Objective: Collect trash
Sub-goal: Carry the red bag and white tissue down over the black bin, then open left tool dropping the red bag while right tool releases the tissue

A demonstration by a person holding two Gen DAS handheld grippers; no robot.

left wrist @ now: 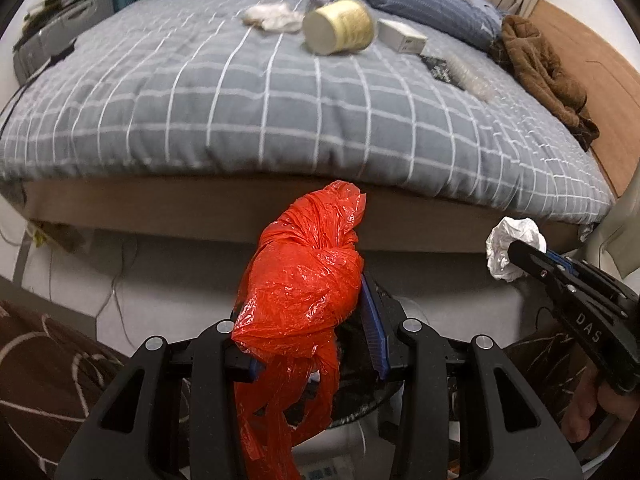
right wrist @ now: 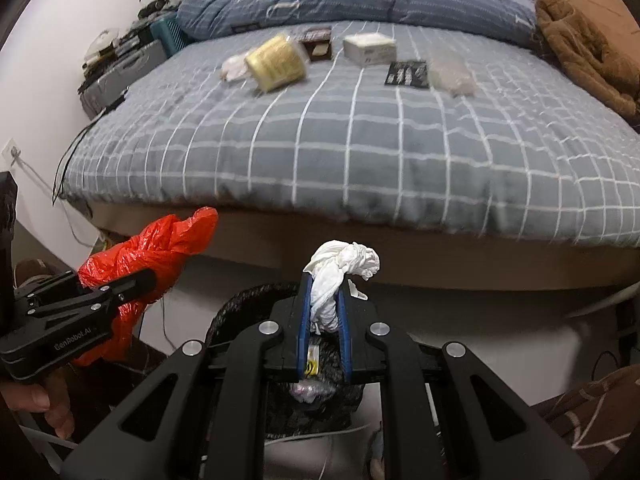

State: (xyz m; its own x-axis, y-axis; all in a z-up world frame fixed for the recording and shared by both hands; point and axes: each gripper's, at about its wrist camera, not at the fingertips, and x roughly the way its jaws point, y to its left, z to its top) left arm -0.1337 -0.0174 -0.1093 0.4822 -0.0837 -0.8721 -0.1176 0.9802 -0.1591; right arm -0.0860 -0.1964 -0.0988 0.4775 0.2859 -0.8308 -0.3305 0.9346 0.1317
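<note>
Two grippers pinched trash over bin (right wrist: 248,300), probably for dropping: left gripper (left wrist: 308,320) held red bag (left wrist: 304,280), right gripper (right wrist: 325,304) white tissue (right wrist: 340,268).

Left gripper (left wrist: 304,320), right gripper (right wrist: 325,312) clamped, angled down.

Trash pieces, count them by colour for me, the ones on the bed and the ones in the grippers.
Red, plastic bag in left gripper: 1
White, tissue wad in right gripper, tissue on bed, box: 3
Yellow cup: 1
Black card: 1
Brown box: 1
Clear wrapper: 1
Total: 8
</note>
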